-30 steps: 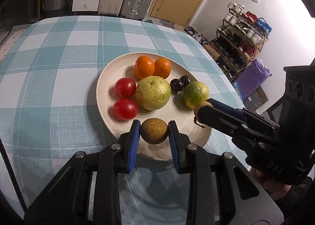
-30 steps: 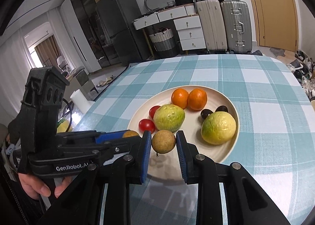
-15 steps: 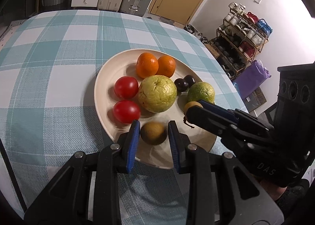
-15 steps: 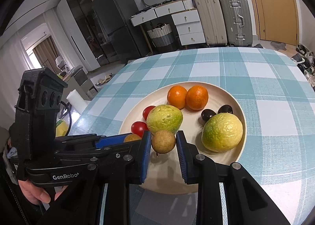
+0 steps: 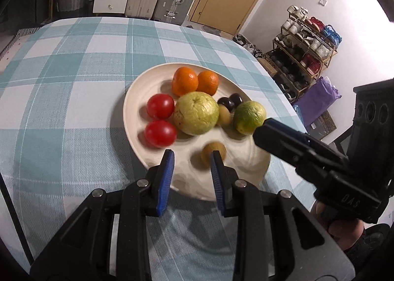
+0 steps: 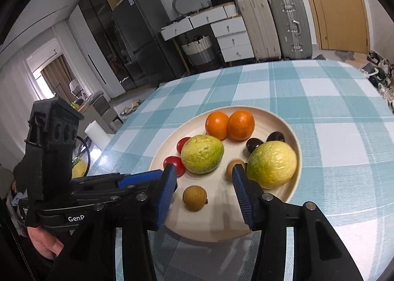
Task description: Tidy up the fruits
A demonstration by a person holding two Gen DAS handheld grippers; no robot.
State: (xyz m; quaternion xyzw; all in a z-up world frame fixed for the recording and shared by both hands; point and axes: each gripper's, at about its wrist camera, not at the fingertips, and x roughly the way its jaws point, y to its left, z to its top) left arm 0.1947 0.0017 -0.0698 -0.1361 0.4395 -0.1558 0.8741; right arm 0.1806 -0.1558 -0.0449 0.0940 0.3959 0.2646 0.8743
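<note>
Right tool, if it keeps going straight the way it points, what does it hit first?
Probably the small brown fruit lying on the plate, between the right tool's jaws, which have just been opening; depth is hard to judge.

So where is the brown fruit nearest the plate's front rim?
In the right wrist view the brown fruit lies alone on the plate, left of centre, just in front of the left guava and left of the second brown fruit.
</note>
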